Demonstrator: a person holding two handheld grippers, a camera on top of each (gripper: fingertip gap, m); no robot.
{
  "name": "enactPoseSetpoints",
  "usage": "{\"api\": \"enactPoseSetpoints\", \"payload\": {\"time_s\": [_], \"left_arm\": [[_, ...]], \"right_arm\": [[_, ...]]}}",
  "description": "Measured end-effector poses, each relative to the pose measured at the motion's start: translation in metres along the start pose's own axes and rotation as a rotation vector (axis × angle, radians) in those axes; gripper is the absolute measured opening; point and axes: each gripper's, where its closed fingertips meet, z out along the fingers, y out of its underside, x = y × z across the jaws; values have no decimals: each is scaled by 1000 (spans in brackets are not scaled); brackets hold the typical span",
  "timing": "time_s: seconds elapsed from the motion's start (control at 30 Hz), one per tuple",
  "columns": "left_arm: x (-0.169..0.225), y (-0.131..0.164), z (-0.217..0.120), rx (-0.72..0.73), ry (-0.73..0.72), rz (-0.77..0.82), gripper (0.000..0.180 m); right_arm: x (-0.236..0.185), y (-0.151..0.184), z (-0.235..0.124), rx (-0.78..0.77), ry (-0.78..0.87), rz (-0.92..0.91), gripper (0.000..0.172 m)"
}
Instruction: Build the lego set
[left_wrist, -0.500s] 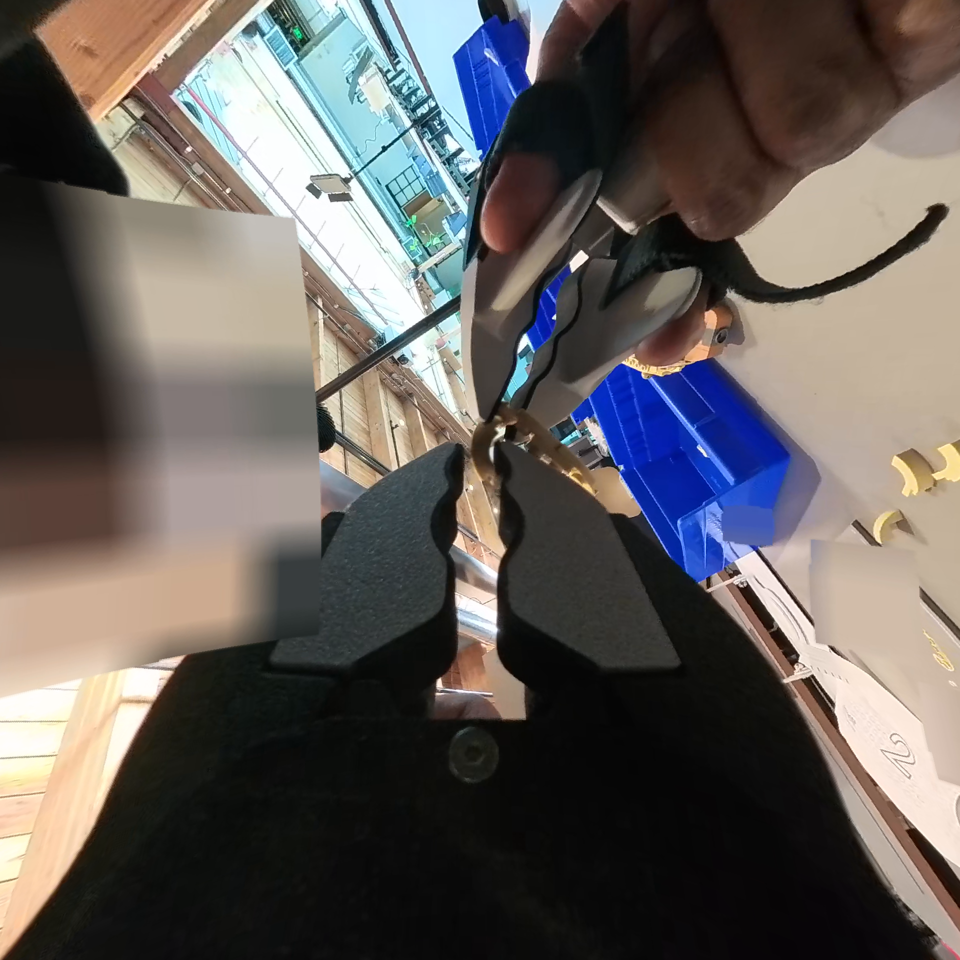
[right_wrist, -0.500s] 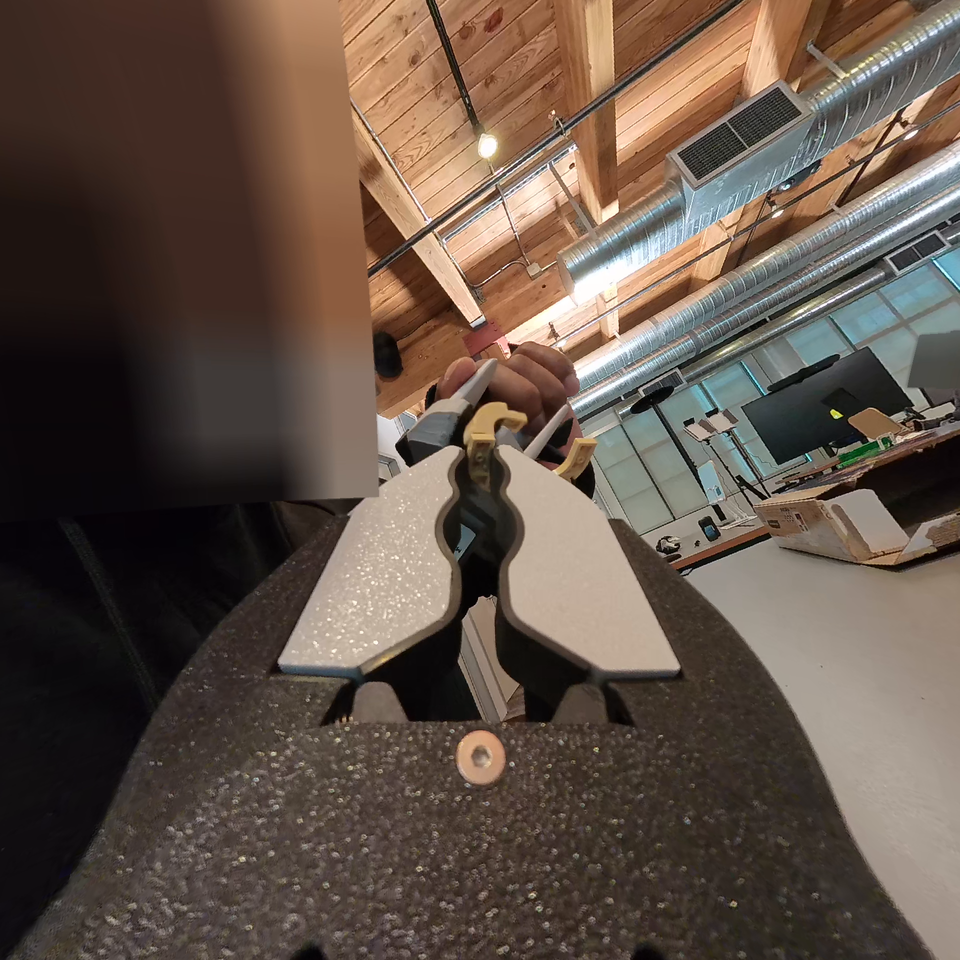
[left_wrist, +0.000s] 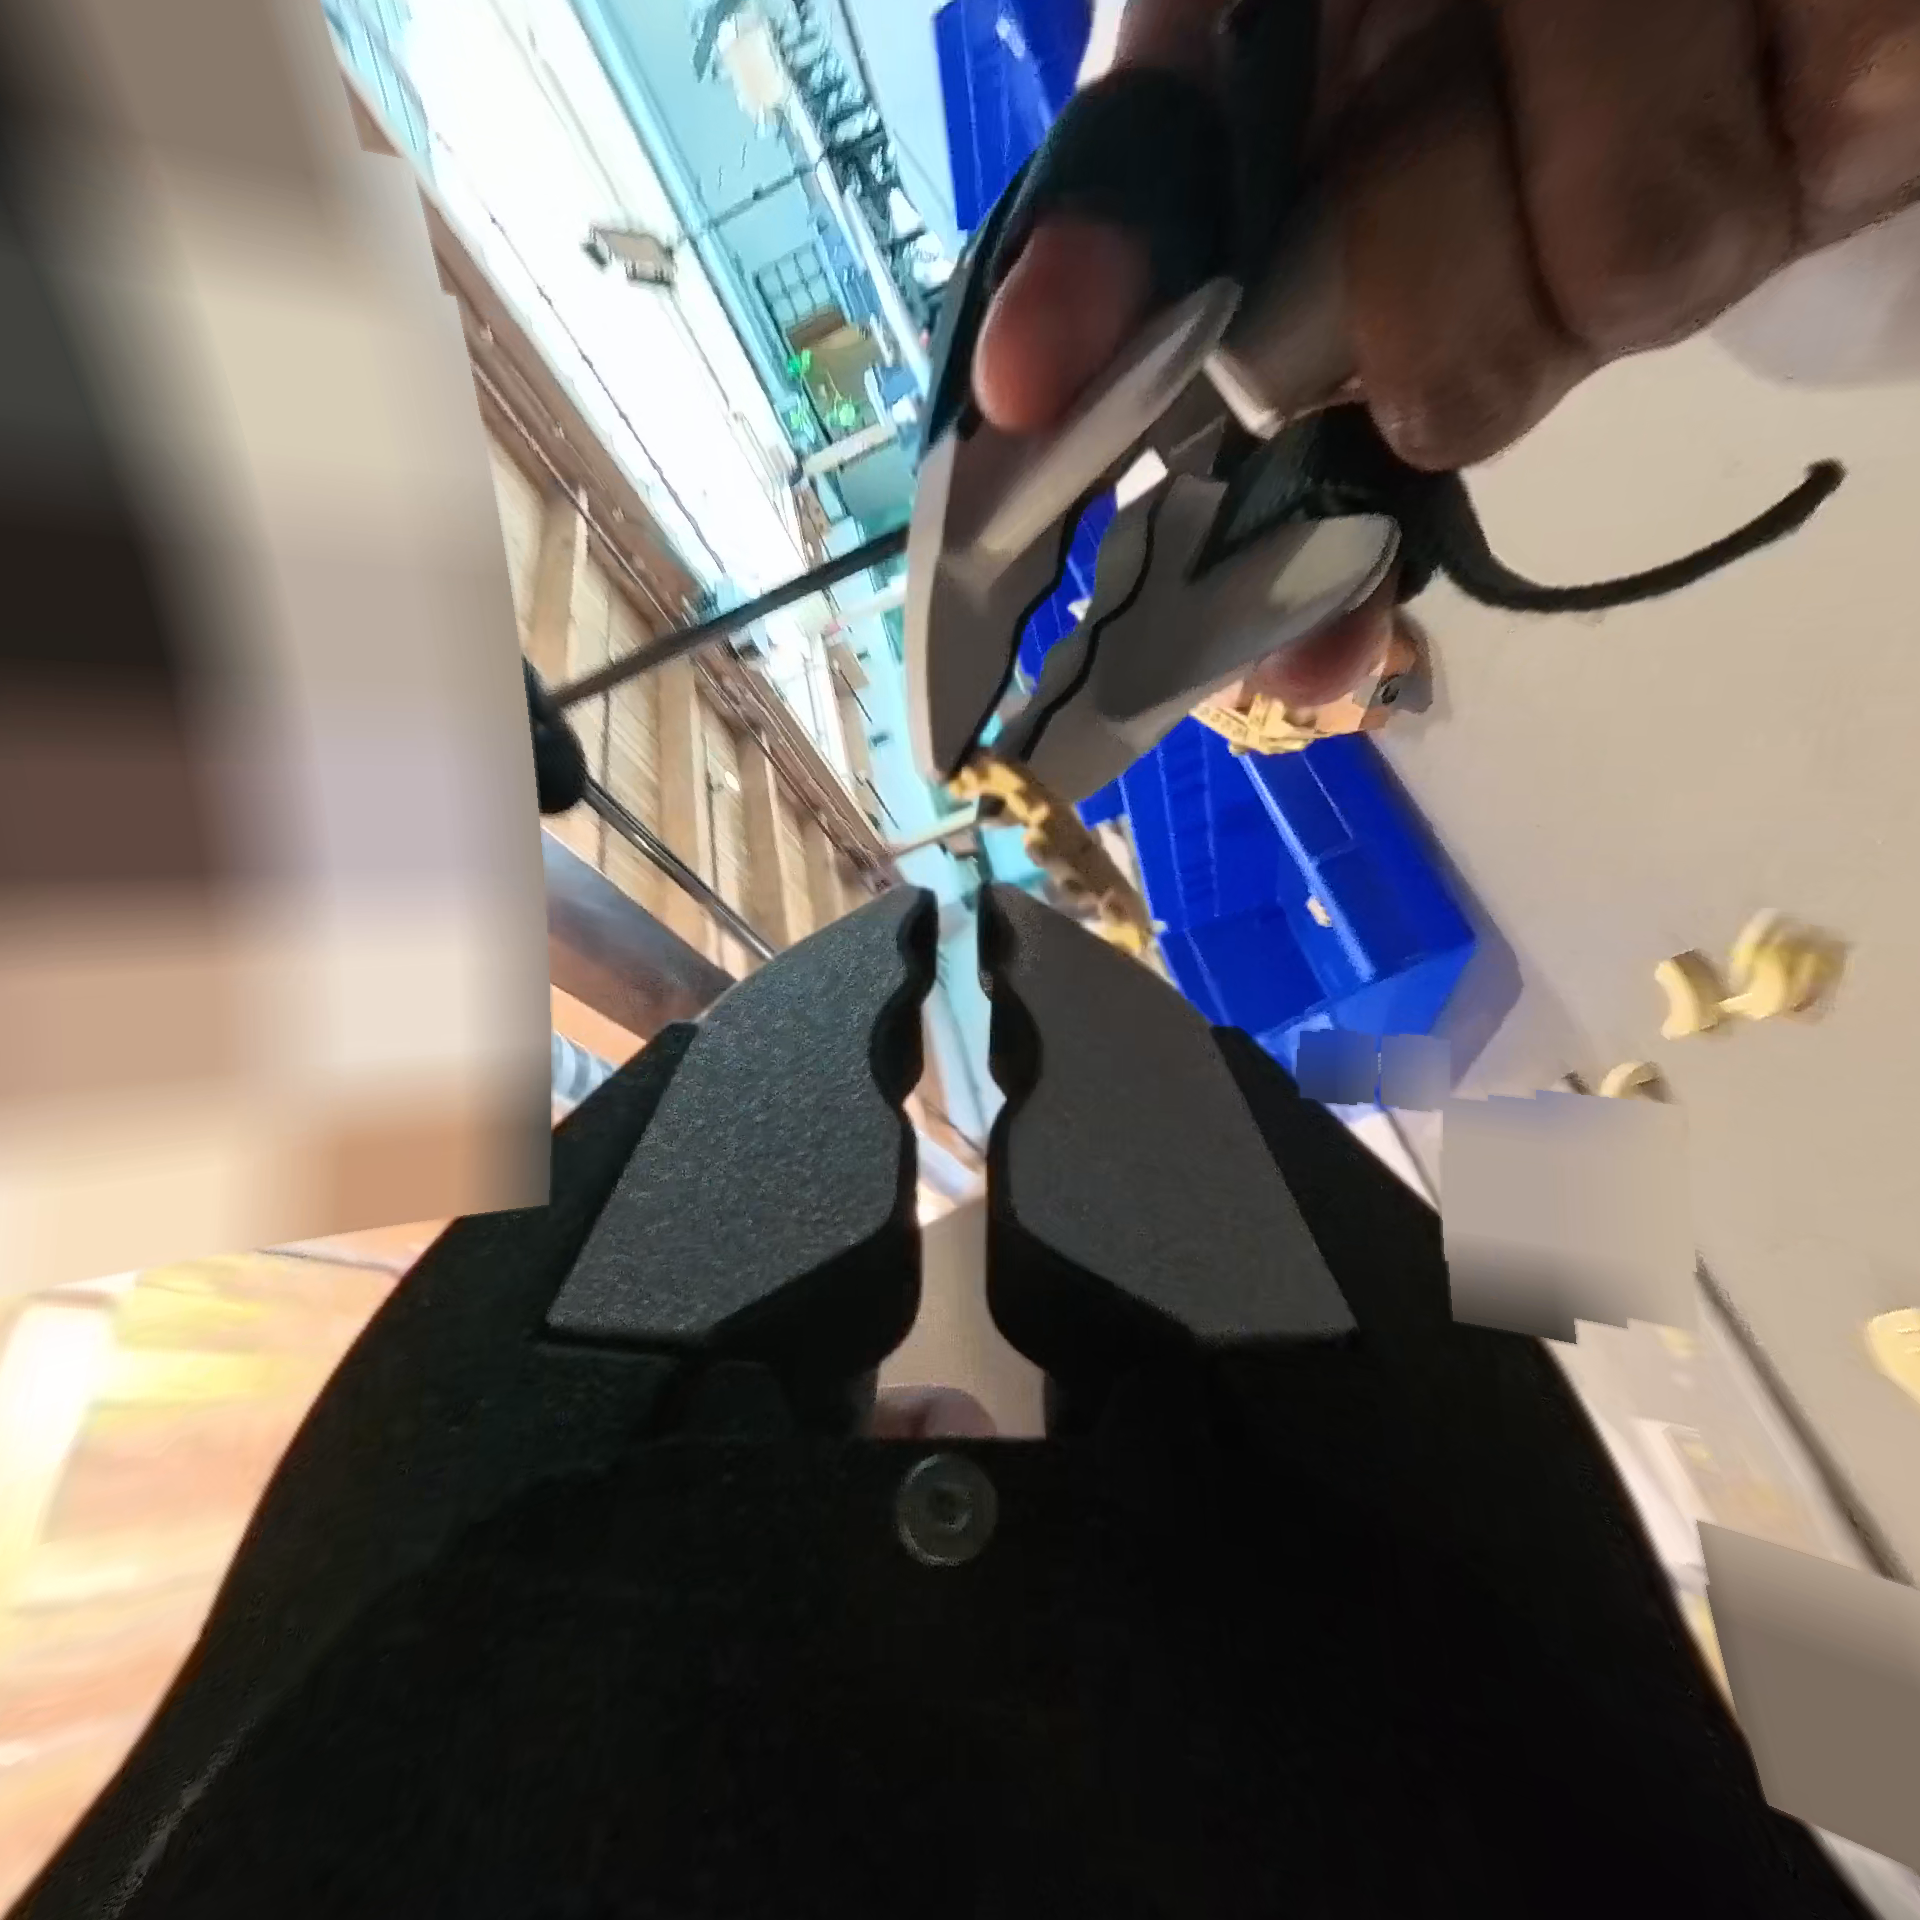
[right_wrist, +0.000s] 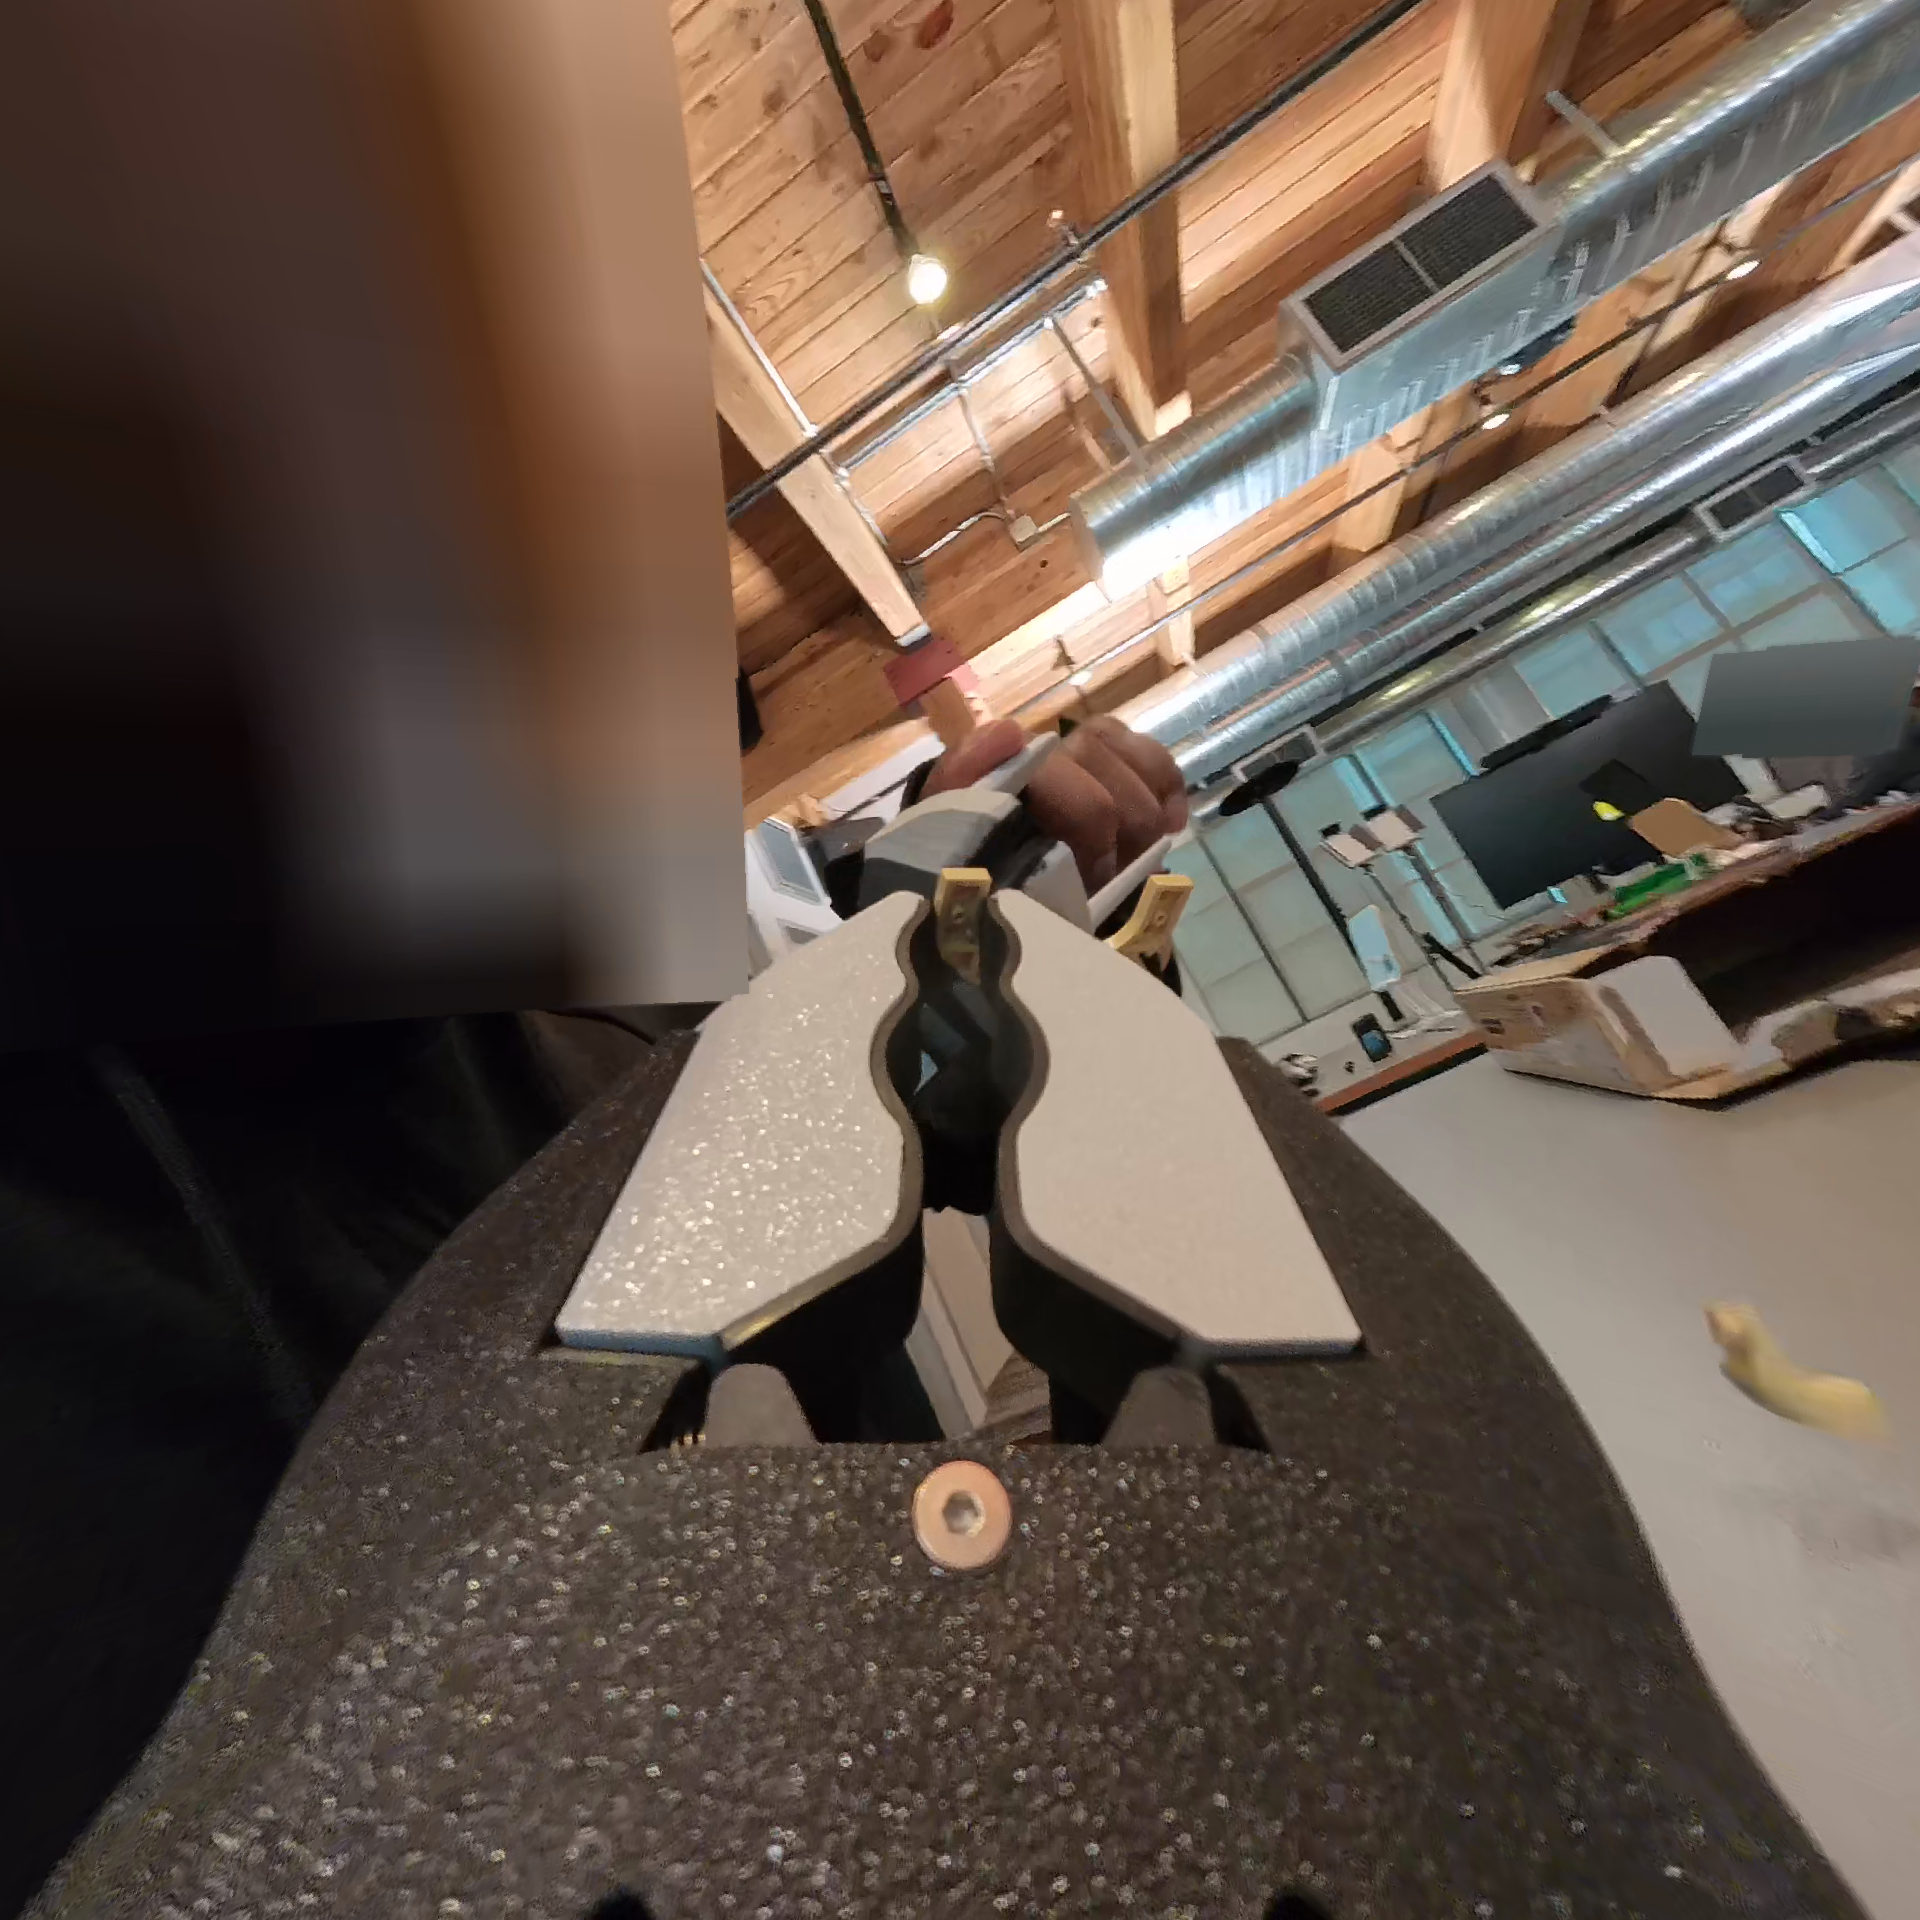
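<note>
In the left wrist view my left gripper (left_wrist: 958, 914) has black fingers that stand a narrow slit apart with nothing between them. Above it my right gripper (left_wrist: 971, 764), with grey fingers and held by a hand (left_wrist: 1558, 156), is shut on the top end of a tan plastic link chain (left_wrist: 1060, 842). The chain hangs down and passes behind my left gripper's right finger. In the right wrist view my right gripper (right_wrist: 961, 914) pinches a tan link (right_wrist: 958, 920) at its tips. A second tan link (right_wrist: 1148, 914) sticks out beside its right finger.
Blue bins (left_wrist: 1351, 883) stand on a grey table (left_wrist: 1662, 675) with several loose tan links (left_wrist: 1745, 977). In the right wrist view a loose tan piece (right_wrist: 1797, 1382) lies on the table (right_wrist: 1558, 1195), and an opened cardboard box (right_wrist: 1579, 1018) stands farther back. My left and right fingertips are right by each other.
My left gripper held the chain end at its tips before; now it is off the chain and has drawn back from the right gripper. The right gripper keeps its hold.
</note>
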Motion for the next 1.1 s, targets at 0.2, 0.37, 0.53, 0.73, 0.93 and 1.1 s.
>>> {"api": "enactPoseSetpoints", "payload": {"time_s": [0.2,0.37,0.53,0.73,0.93,1.1], "left_arm": [[42,29,-4,-157,84,-472,9],[129,69,-20,-357,399,-876,17],[199,92,-48,-479,675,-1361,26],[220,92,-57,-478,783,-1390,24],[217,89,-42,-428,790,-1366,24],[206,91,-39,-223,996,-1145,22]], "right_arm": [[18,-26,-23,6,163,-53,7],[27,-32,-32,-36,241,-95,8],[29,-29,-31,-53,246,-87,7],[29,-26,-29,-72,250,-92,8],[32,-19,-25,-118,262,-97,8],[32,-15,-24,-139,258,-93,7]]}}
